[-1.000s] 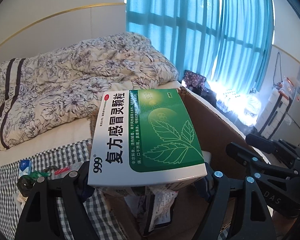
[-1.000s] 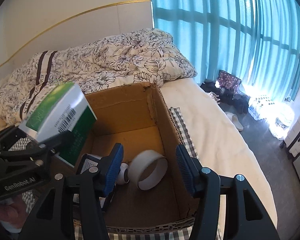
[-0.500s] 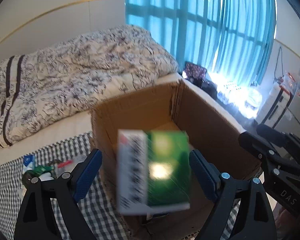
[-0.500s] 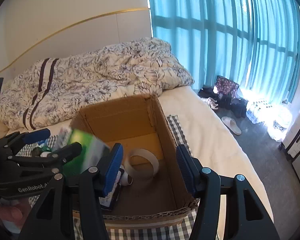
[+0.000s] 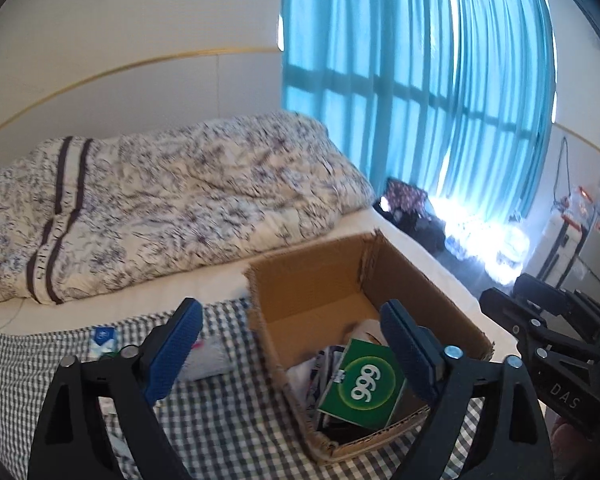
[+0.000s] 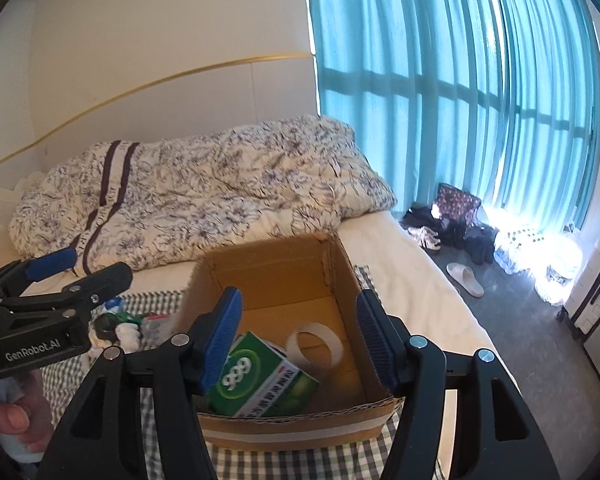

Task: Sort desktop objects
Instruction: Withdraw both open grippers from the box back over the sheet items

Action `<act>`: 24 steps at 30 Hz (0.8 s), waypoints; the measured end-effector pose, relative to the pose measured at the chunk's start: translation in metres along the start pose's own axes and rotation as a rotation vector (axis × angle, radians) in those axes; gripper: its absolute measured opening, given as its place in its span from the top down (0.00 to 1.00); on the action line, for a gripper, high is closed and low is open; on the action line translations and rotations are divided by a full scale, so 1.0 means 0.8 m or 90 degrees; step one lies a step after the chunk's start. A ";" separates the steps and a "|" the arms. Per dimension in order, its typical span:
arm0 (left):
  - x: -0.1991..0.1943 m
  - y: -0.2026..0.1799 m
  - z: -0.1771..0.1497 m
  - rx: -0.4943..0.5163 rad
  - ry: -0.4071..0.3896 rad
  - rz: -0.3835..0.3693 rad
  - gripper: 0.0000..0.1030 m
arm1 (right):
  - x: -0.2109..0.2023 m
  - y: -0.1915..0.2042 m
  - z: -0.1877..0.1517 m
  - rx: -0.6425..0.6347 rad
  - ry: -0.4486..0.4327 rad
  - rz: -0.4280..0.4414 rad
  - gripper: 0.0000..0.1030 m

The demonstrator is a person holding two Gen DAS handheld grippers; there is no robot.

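The green medicine box (image 6: pixel 260 376) lies tilted inside the cardboard box (image 6: pixel 276 268), leaning on other packets, with a white ring of tape (image 6: pixel 314 346) just beside it. My left gripper (image 5: pixel 290 350) is spread wide and holds nothing; its blue ribbed pads (image 5: pixel 176 344) hang above the box's near corner. My right gripper (image 6: pixel 298 340) is spread just as wide, also empty, above the box's open top. The box is plain brown corrugated board (its edges ragged), sitting on a checked cloth (image 5: pixel 228 416). A few small items (image 6: pixel 120 326) lie on the cloth to the box's left. Behind is a flowered quilt (image 5: pixel 172 204).
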State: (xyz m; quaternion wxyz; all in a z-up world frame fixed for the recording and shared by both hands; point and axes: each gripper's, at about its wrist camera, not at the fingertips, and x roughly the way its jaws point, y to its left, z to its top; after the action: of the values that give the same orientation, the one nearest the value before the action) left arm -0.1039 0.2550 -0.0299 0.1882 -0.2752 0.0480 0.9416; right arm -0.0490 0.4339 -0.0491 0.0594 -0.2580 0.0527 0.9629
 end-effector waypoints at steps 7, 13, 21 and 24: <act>-0.064 0.044 0.008 -0.027 -0.066 0.047 0.04 | -0.038 0.036 0.011 -0.021 -0.033 0.008 0.40; -0.116 0.085 0.006 -0.048 -0.119 0.090 0.00 | -0.065 0.069 0.016 -0.030 -0.069 0.023 0.27; -0.149 0.145 -0.002 -0.079 -0.132 0.139 0.00 | -0.074 0.114 0.016 -0.047 -0.090 0.062 0.15; -0.155 0.164 -0.008 -0.085 -0.128 0.160 0.00 | -0.076 0.132 0.015 -0.054 -0.102 0.085 0.05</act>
State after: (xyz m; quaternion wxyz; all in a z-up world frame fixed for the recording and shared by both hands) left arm -0.0544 0.0915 0.0298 0.0544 -0.1832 0.0001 0.9816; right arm -0.0176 0.3260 -0.0008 -0.0117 -0.1786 0.0238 0.9836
